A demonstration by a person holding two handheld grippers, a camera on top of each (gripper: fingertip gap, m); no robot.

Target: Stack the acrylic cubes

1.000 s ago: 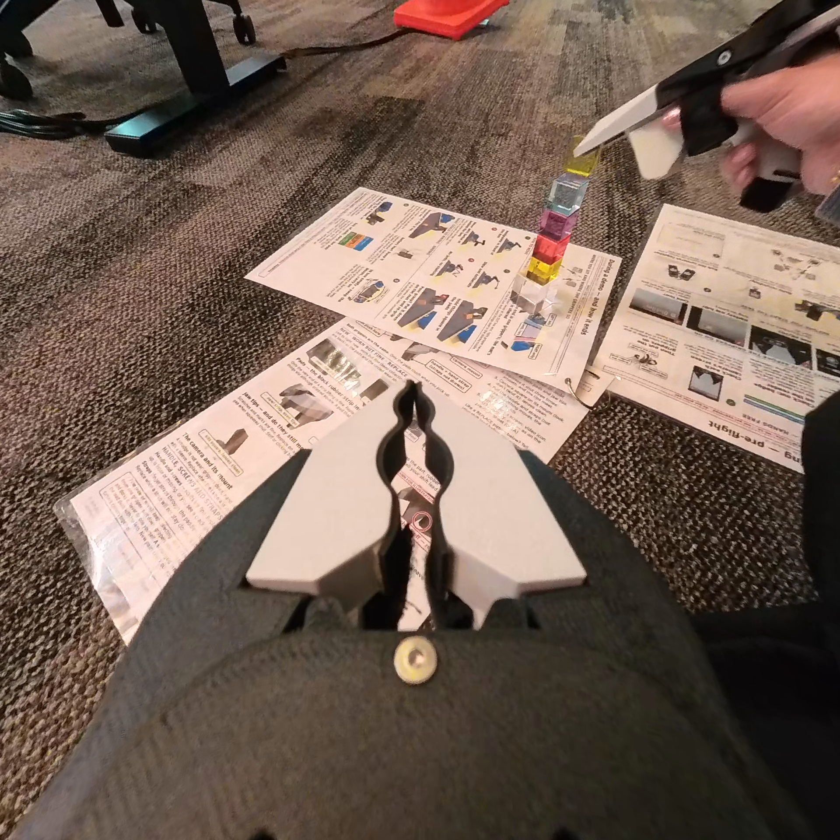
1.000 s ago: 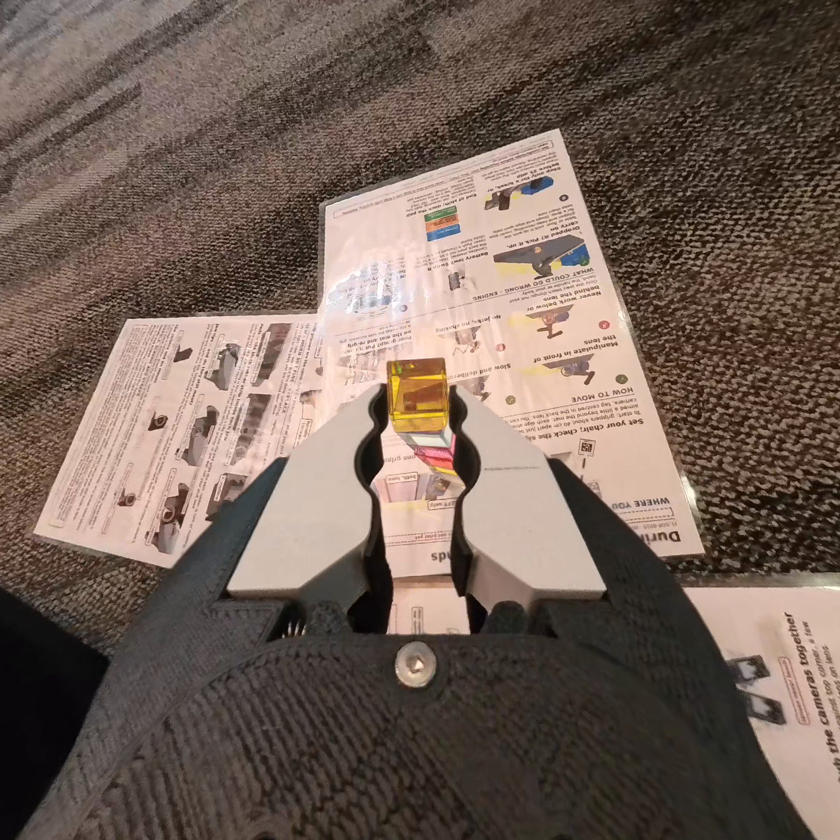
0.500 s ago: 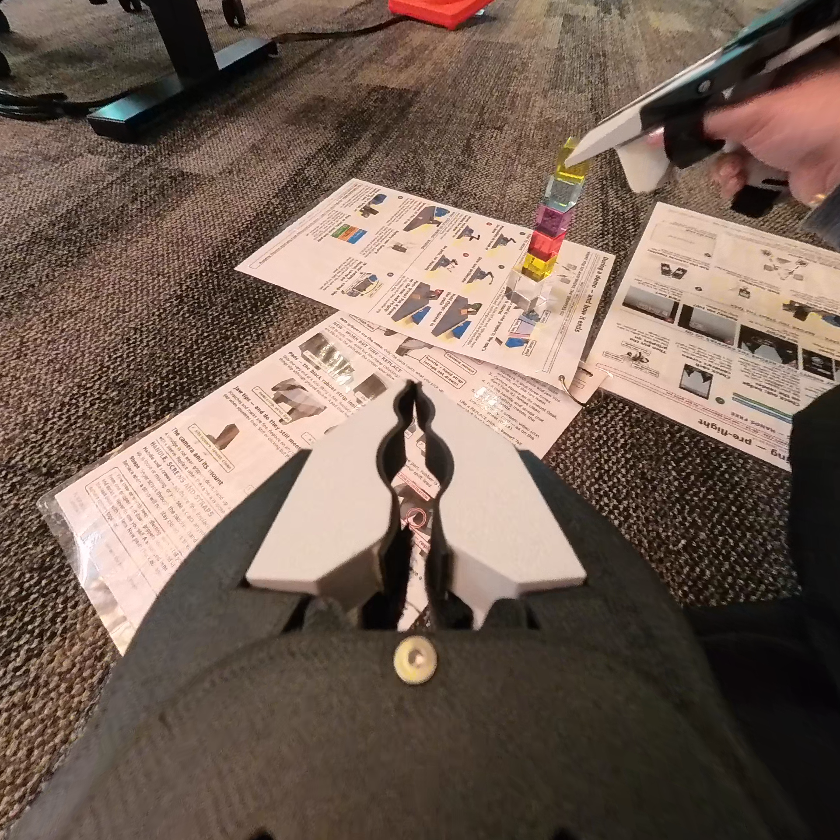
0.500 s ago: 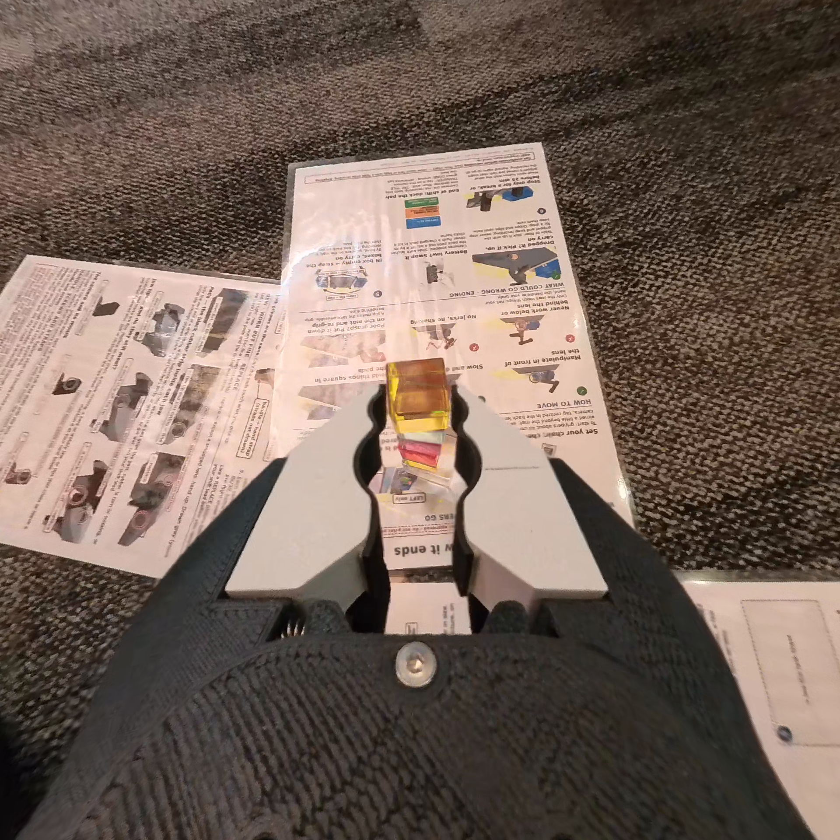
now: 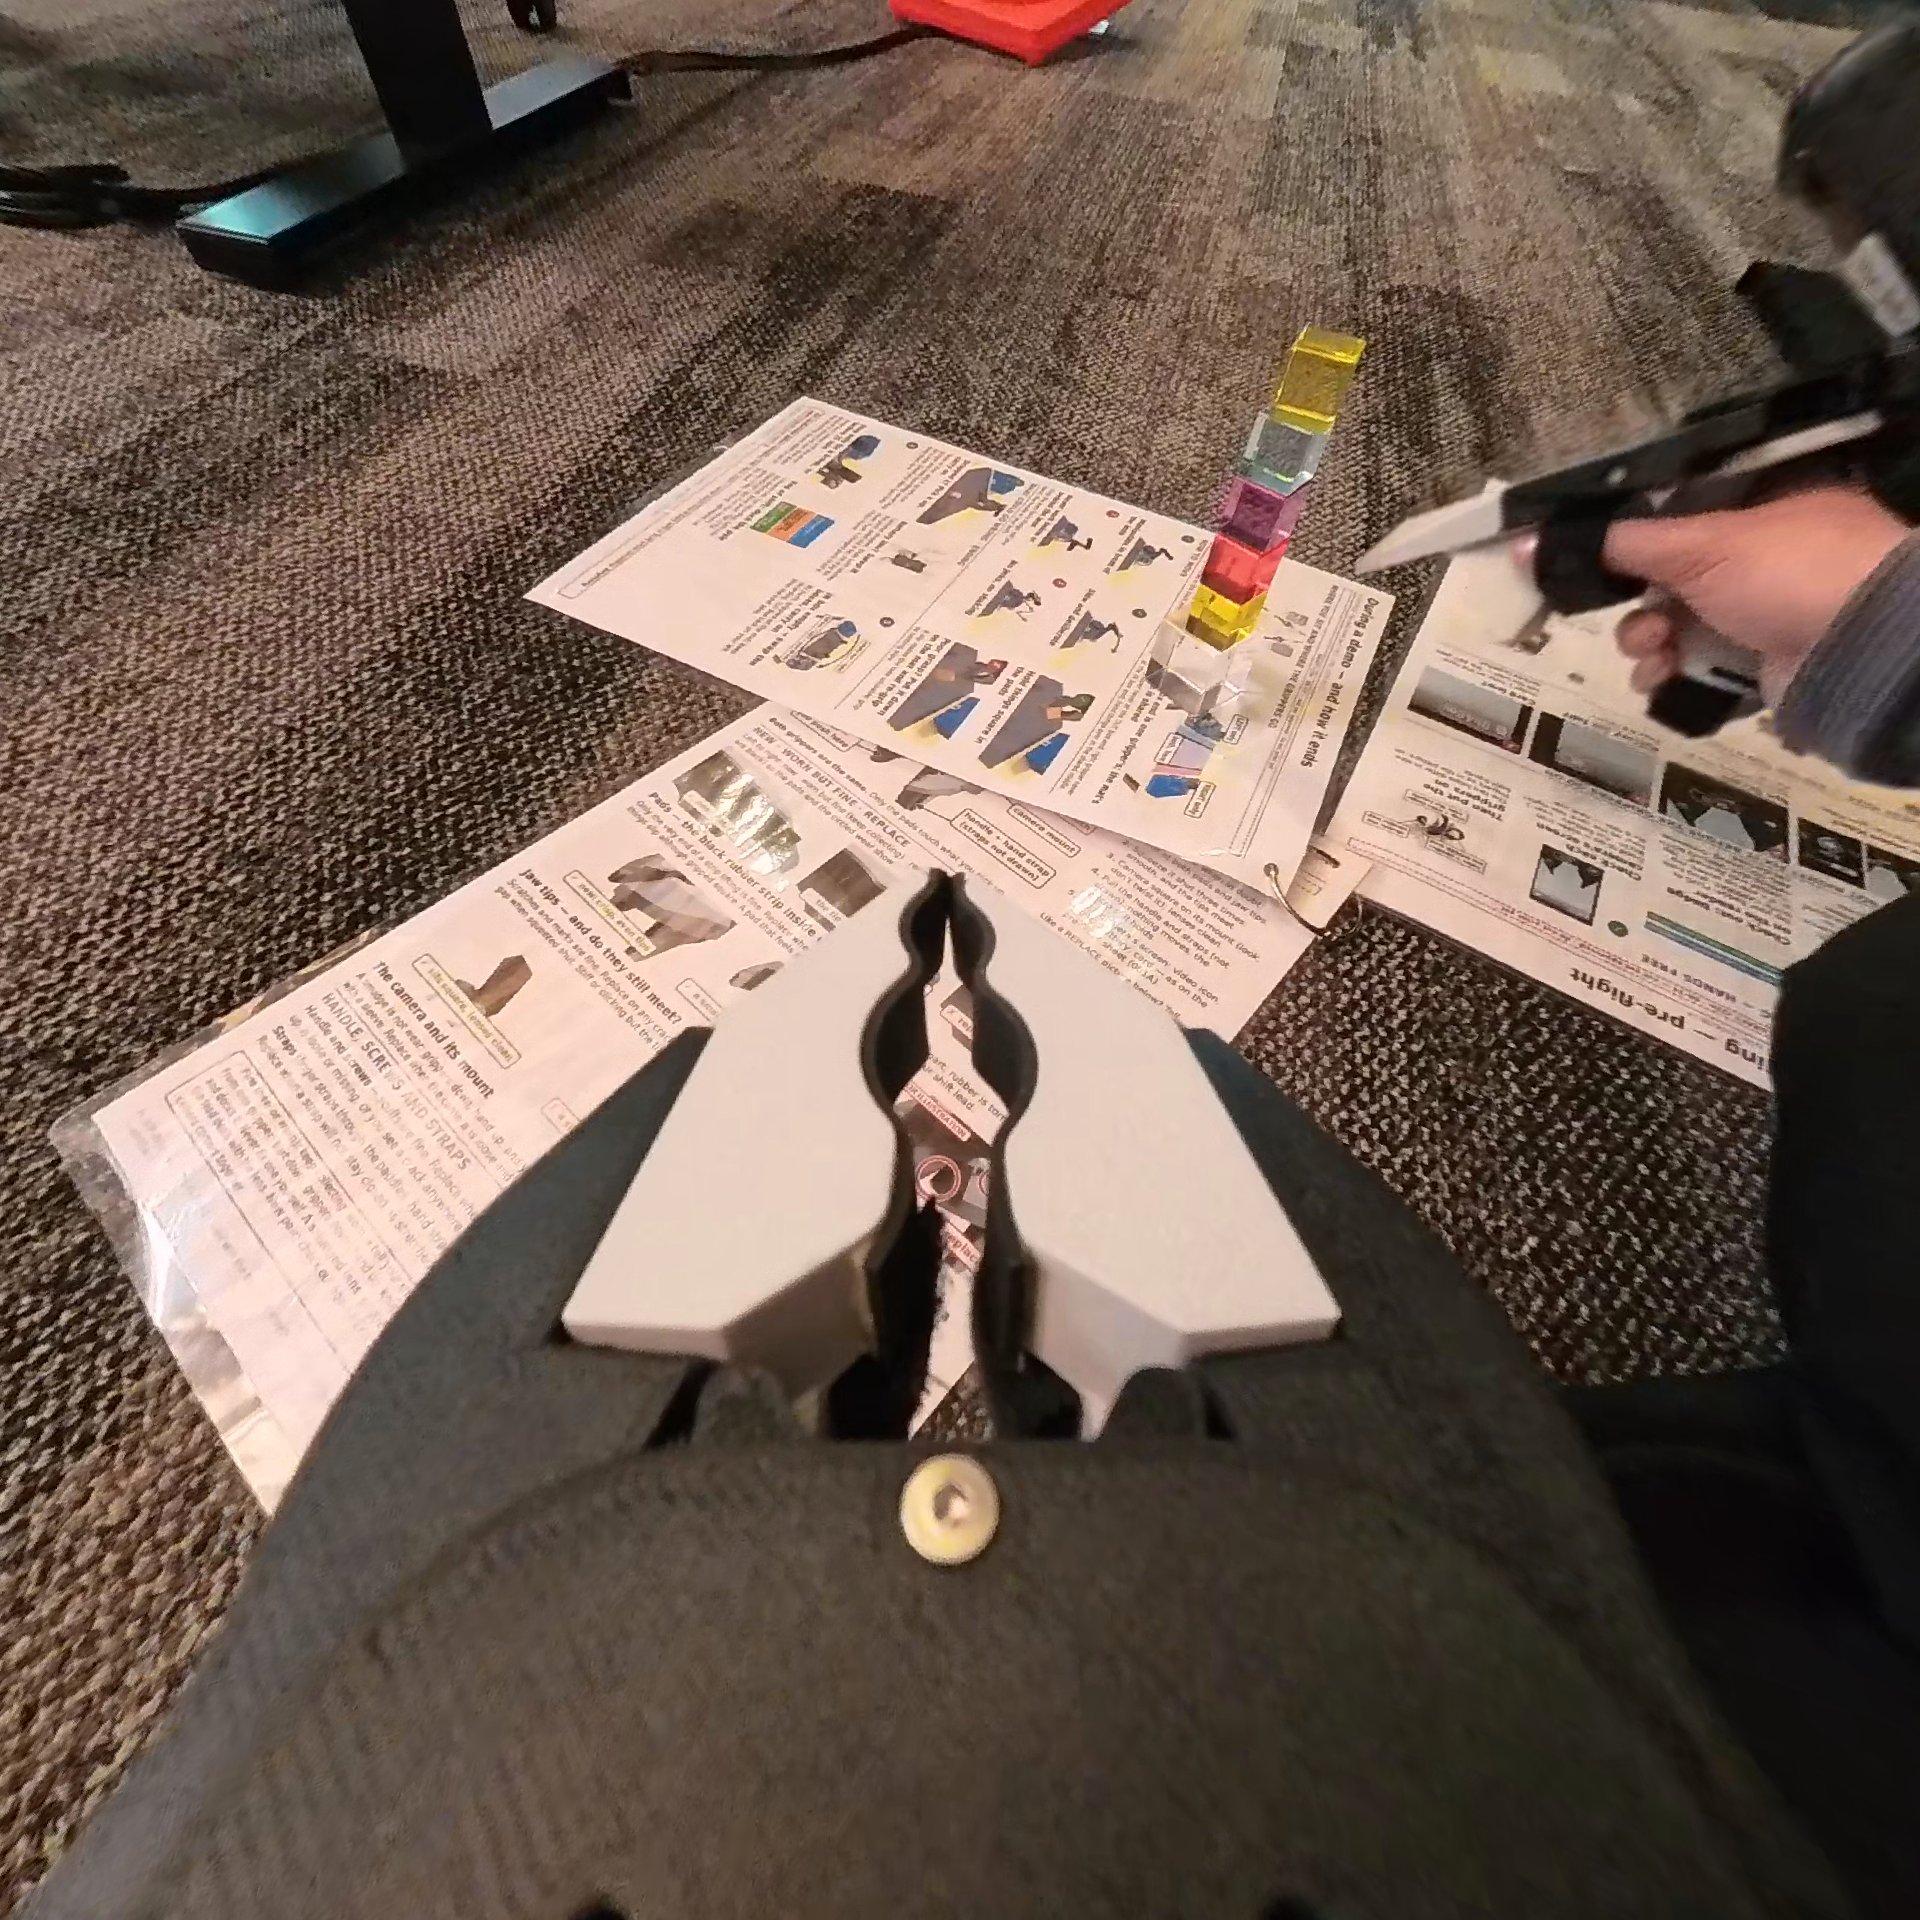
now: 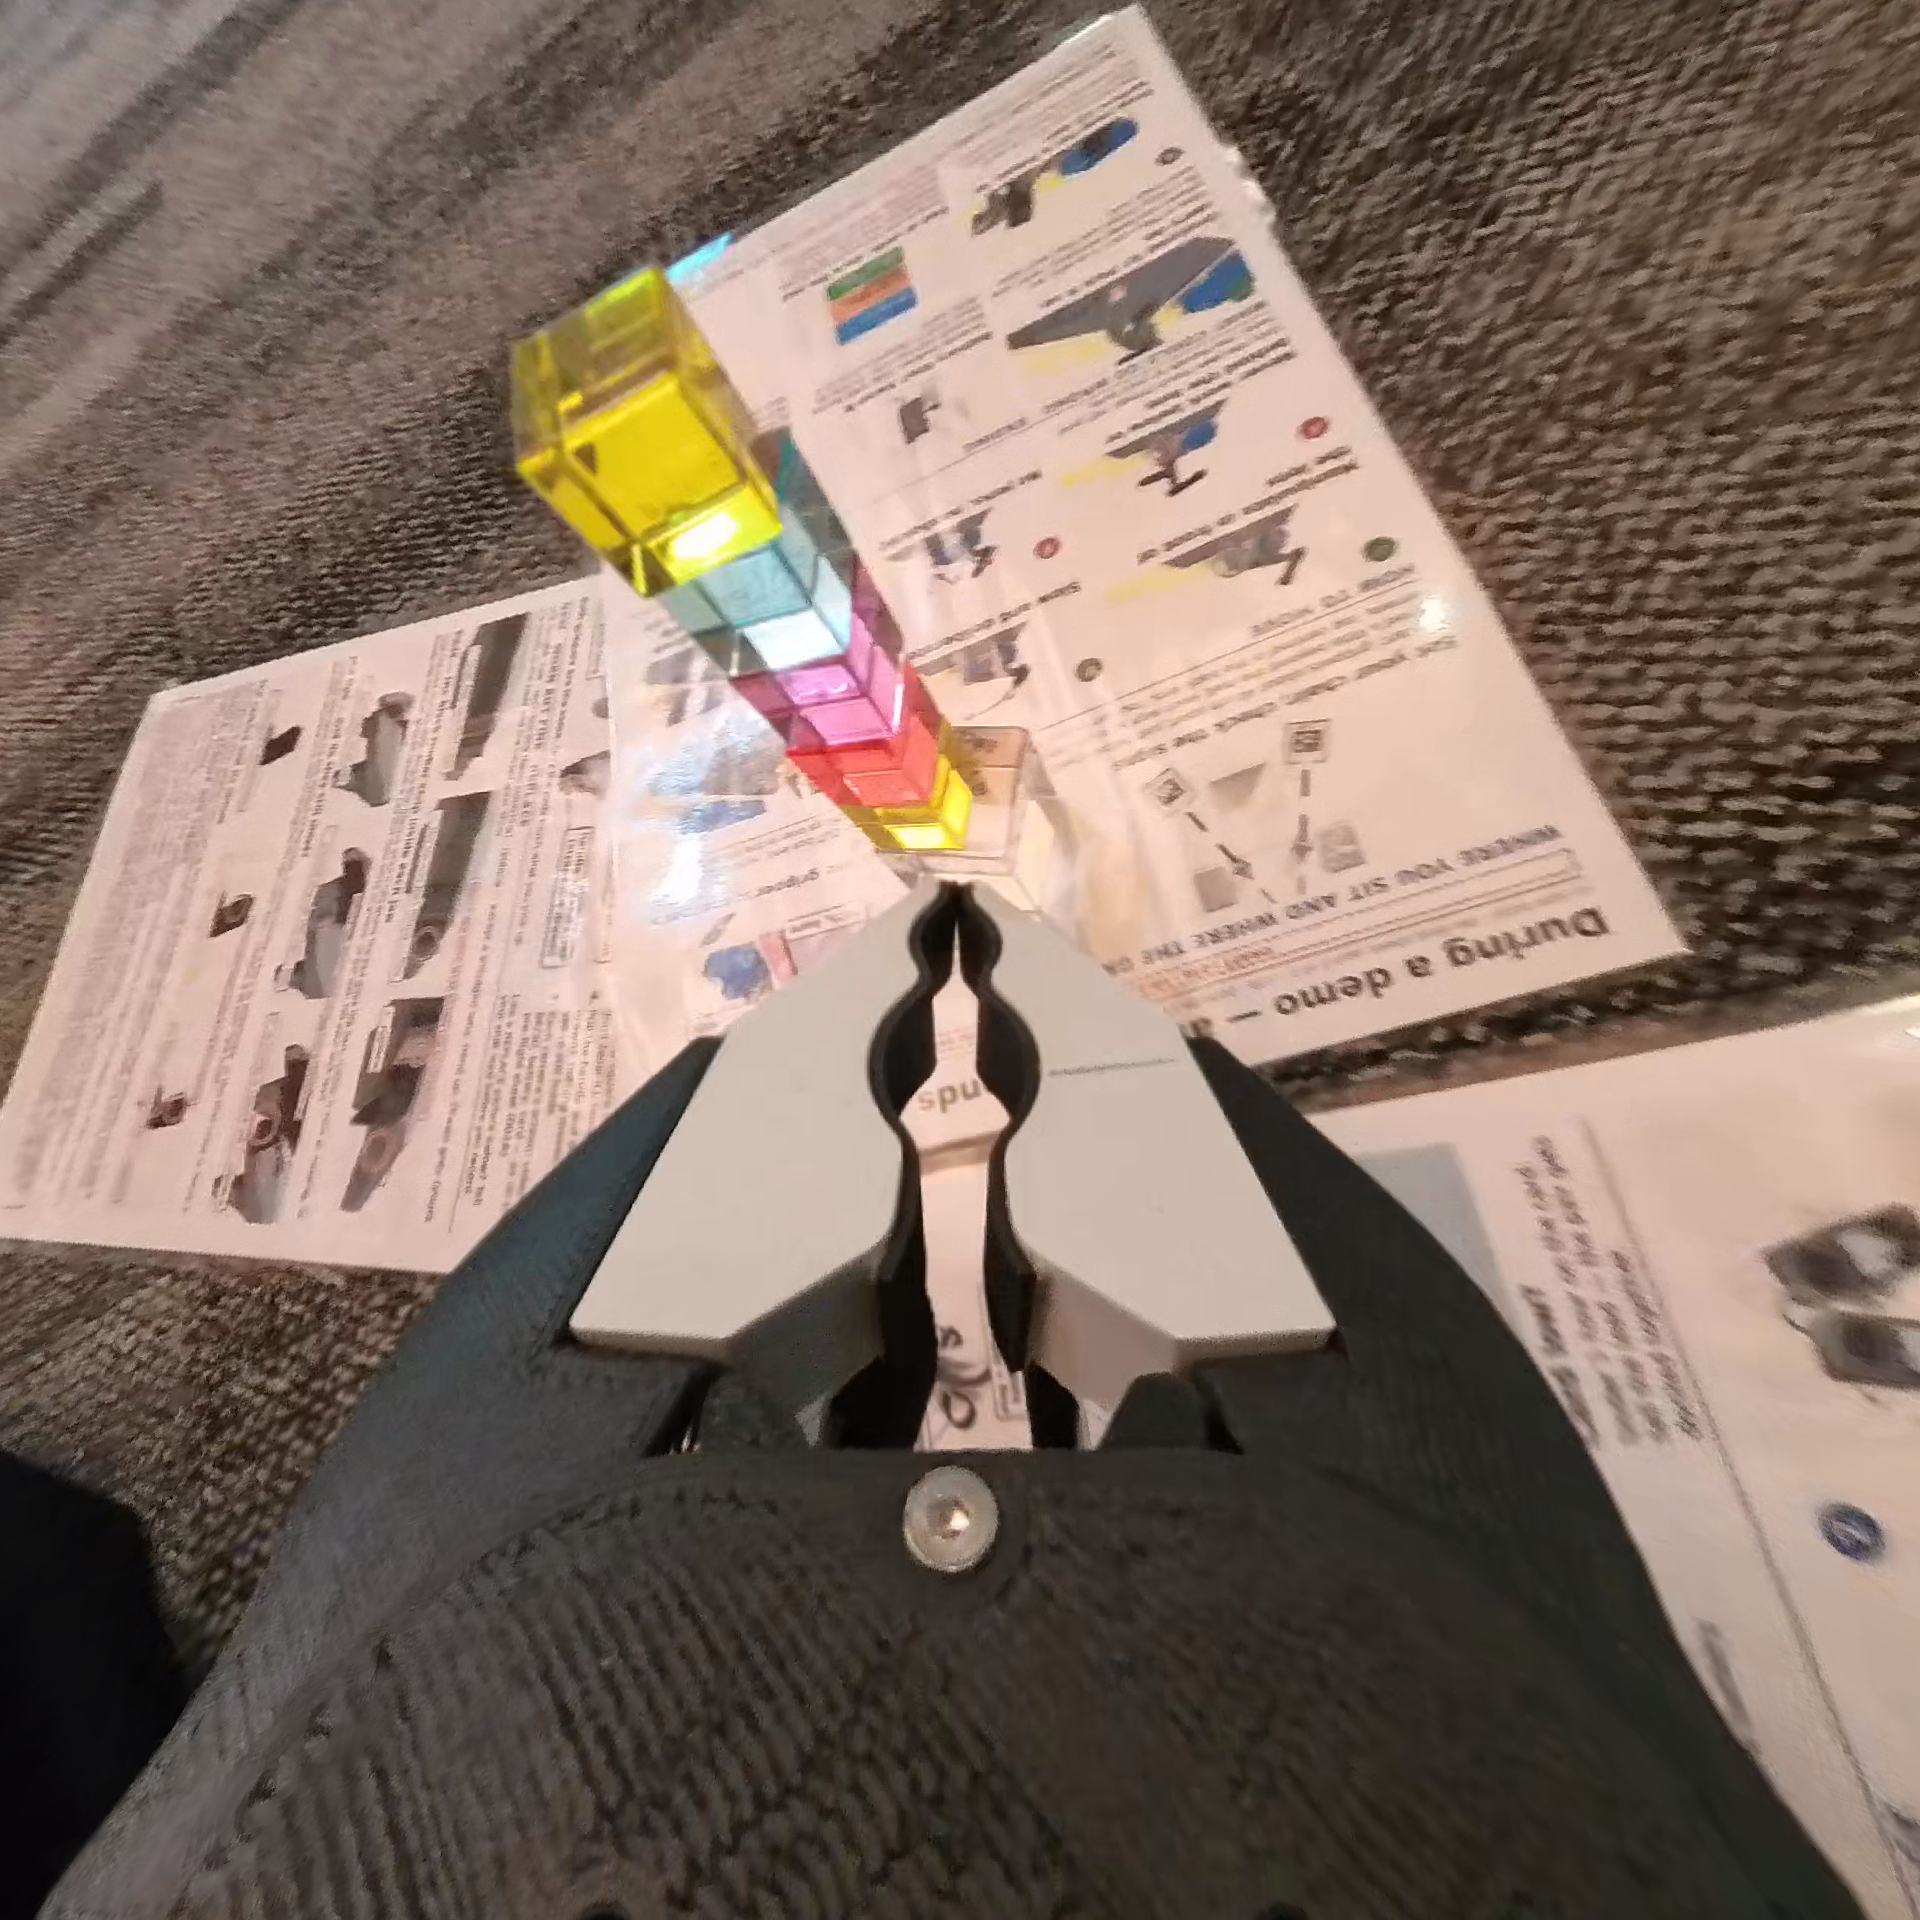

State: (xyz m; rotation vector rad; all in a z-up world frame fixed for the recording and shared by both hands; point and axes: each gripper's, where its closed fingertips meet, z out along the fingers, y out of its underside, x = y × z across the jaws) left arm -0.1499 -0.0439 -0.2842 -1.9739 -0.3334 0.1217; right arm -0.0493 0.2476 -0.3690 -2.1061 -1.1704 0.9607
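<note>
Translucent acrylic, stacked six high: a tower of small clear-coloured cubes (image 5: 1259, 520). Stands on a laminated white instruction sheet (image 5: 935, 582), one of several spread over the mottled grey-brown carpet floor (image 5: 312, 520). Runs, from the bottom, colourless, yellow, red, pink, pale blue, then a yellow translucent top cube (image 6: 639, 447). Sits a little uneven, with the upper cubes slightly offset from those below and the colourless clear base cube (image 6: 987, 800) wider than the rest.

Right hand-held gripper (image 6: 956, 899): fully closed, black pads meeting at the tips, nothing between them. Points at the foot of the tower, tips just short of the base cube in its own view. Shows from the left wrist view as close beside the tower's lower half on the right, apart from it, carried by a person's hand (image 5: 1714, 582) in a grey sleeve.

Left hand-held gripper (image 5: 948, 883): likewise closed on nothing. Hovers well apart from the tower, over a nearer sheet in a clear sleeve.

Farther off on the carpet: a black desk foot (image 5: 395, 208) and a red flat object (image 5: 997, 21).
</note>
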